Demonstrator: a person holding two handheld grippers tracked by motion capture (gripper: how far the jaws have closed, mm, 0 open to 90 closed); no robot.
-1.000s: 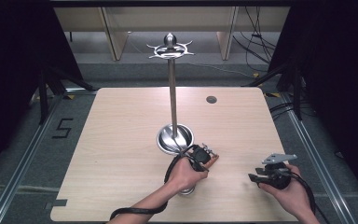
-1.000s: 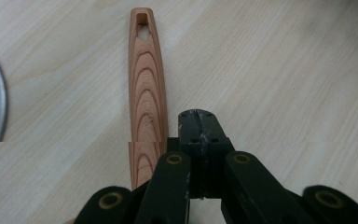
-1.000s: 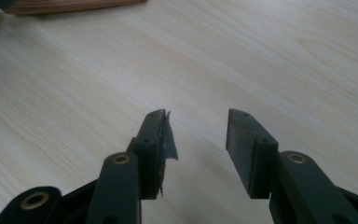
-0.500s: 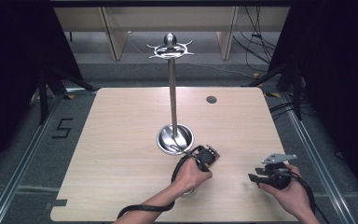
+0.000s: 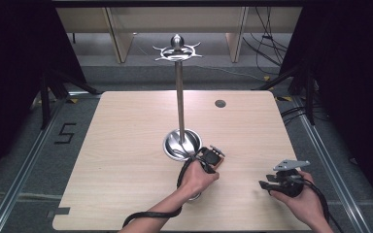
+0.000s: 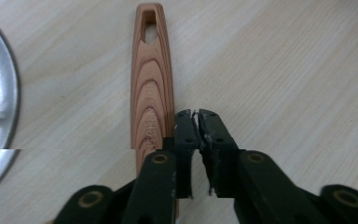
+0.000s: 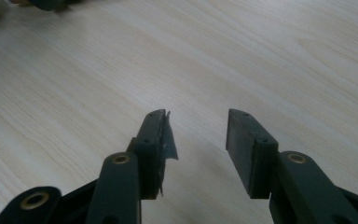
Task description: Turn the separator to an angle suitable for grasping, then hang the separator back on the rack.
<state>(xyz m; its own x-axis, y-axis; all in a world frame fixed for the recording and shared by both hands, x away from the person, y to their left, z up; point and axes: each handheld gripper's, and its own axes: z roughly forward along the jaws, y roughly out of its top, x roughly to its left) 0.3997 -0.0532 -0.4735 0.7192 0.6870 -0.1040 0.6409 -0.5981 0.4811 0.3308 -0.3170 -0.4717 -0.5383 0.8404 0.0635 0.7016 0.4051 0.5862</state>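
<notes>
A wooden handle (image 6: 151, 84) with a hanging slot at its far end lies flat on the table. My left gripper (image 6: 195, 116) hovers just to the right of it. Its jaws have just been opening and stand a narrow slit apart, with nothing between them. In the high view the left gripper (image 5: 210, 158) is beside the round base (image 5: 180, 143) of a tall metal stand. Hooks ring the stand's top (image 5: 177, 48). My right gripper (image 7: 196, 121) is open over bare wood, and appears near the table's front right (image 5: 267, 184).
The wooden table (image 5: 126, 145) has a small dark hole (image 5: 220, 103) at the back right. The stand's shiny base rim (image 6: 2, 93) sits left of the handle. A cable (image 5: 150, 216) trails from the left gripper off the front edge.
The left hand and its gripper have shifted slightly to the right beside the stand's base. The right hand has not moved.
</notes>
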